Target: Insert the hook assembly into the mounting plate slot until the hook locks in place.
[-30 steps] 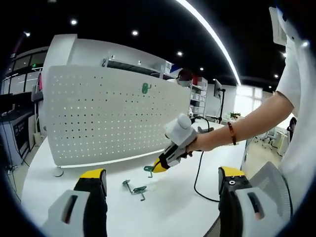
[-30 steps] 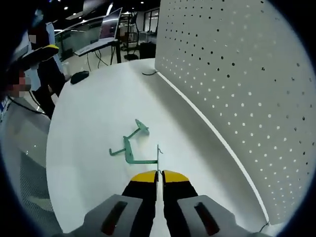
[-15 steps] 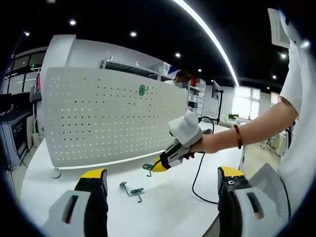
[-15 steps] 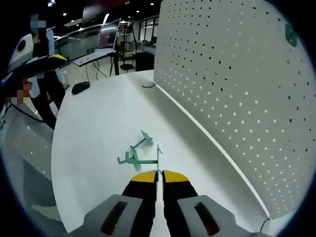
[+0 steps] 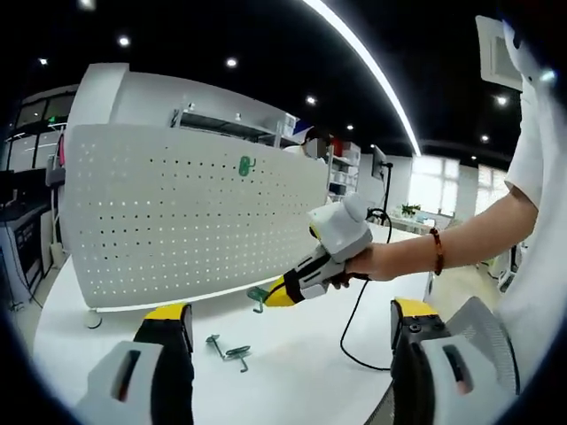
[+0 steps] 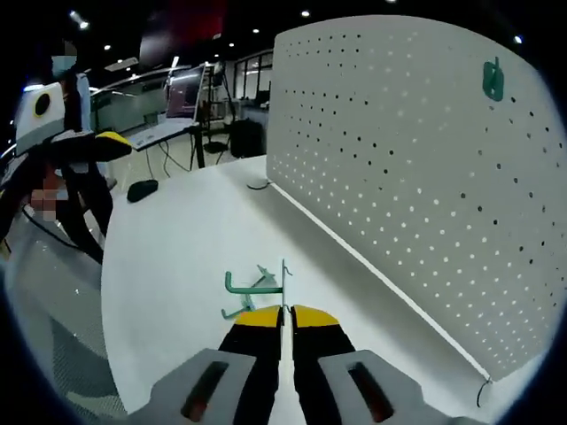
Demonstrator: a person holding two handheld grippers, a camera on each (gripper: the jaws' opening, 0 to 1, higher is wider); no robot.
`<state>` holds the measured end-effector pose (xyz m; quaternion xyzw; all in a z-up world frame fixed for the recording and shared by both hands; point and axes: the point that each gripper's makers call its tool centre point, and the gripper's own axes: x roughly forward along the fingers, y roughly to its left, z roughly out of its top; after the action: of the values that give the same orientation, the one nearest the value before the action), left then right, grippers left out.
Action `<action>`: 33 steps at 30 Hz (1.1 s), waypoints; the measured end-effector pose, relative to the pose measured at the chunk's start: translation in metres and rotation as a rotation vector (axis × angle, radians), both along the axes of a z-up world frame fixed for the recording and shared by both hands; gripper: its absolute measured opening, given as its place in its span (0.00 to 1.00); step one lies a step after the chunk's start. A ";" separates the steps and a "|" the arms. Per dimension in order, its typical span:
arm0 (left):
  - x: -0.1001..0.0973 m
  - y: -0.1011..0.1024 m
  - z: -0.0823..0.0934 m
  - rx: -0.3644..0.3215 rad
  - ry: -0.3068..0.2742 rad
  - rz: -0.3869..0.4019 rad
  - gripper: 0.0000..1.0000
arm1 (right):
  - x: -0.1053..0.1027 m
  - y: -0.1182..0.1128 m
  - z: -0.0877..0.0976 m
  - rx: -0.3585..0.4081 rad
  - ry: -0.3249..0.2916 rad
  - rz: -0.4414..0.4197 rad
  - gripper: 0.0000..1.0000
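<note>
R gripper (image 6: 283, 312) jaws clamp hook (image 6: 257, 285) above table (image 6: 177, 266); L gripper (image 5: 292, 323) wide.

Dark ceiling (image 5: 266, 35) with spotlights, desks (image 6: 164, 133), bright windows (image 5: 438, 181)

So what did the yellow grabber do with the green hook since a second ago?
The right gripper, shut on a green hook, lifted it off the table toward the pegboard. Two hooks stayed on the table, one stayed hanging, left gripper stayed open.

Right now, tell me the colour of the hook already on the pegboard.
Green hook, clearest in the right gripper view.
</note>
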<state>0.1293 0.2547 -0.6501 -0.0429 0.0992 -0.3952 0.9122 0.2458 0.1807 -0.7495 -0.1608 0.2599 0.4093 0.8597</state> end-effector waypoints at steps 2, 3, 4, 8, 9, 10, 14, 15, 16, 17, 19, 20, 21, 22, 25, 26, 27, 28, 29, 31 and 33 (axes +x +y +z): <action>0.000 -0.002 0.000 -0.002 0.000 -0.005 0.95 | -0.002 0.001 0.005 0.014 -0.008 -0.005 0.02; 0.000 -0.002 0.001 -0.003 -0.001 -0.004 0.95 | -0.001 0.001 0.009 0.015 -0.025 -0.005 0.02; 0.001 -0.003 0.001 -0.006 -0.001 -0.001 0.95 | -0.002 0.002 0.011 0.018 -0.029 -0.005 0.02; 0.000 -0.006 0.004 -0.045 -0.001 -0.005 0.95 | -0.002 0.006 0.025 0.049 -0.079 -0.015 0.02; 0.000 -0.007 0.004 -0.048 0.004 -0.003 0.95 | -0.002 0.006 0.028 0.053 -0.082 -0.027 0.02; 0.000 -0.007 0.004 -0.050 0.005 -0.001 0.93 | -0.001 0.005 0.030 0.060 -0.092 -0.036 0.02; 0.002 -0.006 0.007 -0.069 0.000 0.016 0.91 | -0.005 0.008 0.041 0.091 -0.123 -0.049 0.02; 0.003 -0.006 0.007 -0.072 0.000 0.017 0.91 | -0.006 0.009 0.043 0.096 -0.132 -0.049 0.02; 0.004 -0.006 0.008 -0.084 0.007 0.021 0.90 | -0.007 0.010 0.046 0.098 -0.143 -0.051 0.02; 0.004 -0.006 0.009 -0.091 0.009 0.023 0.90 | -0.008 0.010 0.049 0.102 -0.151 -0.054 0.02; 0.004 -0.006 0.011 -0.101 0.003 0.025 0.90 | -0.010 0.012 0.055 0.116 -0.171 -0.055 0.02; 0.005 -0.006 0.012 -0.105 0.003 0.030 0.90 | -0.010 0.013 0.058 0.120 -0.179 -0.057 0.02; 0.005 -0.006 0.013 -0.107 0.003 0.033 0.89 | -0.011 0.013 0.062 0.125 -0.191 -0.062 0.02; 0.006 -0.006 0.014 -0.114 0.003 0.037 0.89 | -0.012 0.014 0.067 0.136 -0.202 -0.062 0.02; 0.008 -0.007 0.015 -0.129 0.009 0.042 0.87 | -0.014 0.016 0.076 0.162 -0.226 -0.068 0.02; 0.008 -0.007 0.015 -0.132 0.010 0.041 0.87 | -0.014 0.016 0.078 0.167 -0.229 -0.070 0.02; 0.009 -0.007 0.016 -0.136 0.010 0.045 0.86 | -0.016 0.017 0.082 0.178 -0.237 -0.068 0.02; 0.010 -0.007 0.016 -0.138 0.011 0.048 0.85 | -0.017 0.018 0.084 0.181 -0.241 -0.065 0.02; 0.010 -0.007 0.017 -0.141 0.011 0.051 0.84 | -0.018 0.019 0.085 0.183 -0.246 -0.065 0.02; 0.011 -0.007 0.017 -0.143 0.014 0.053 0.82 | -0.019 0.019 0.089 0.190 -0.254 -0.067 0.02; 0.012 -0.007 0.018 -0.146 0.011 0.058 0.82 | -0.022 0.020 0.095 0.214 -0.266 -0.068 0.02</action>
<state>0.1410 0.2478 -0.6323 -0.1142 0.0740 -0.3745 0.9172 0.2233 0.2007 -0.6546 -0.1121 0.1040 0.3805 0.9120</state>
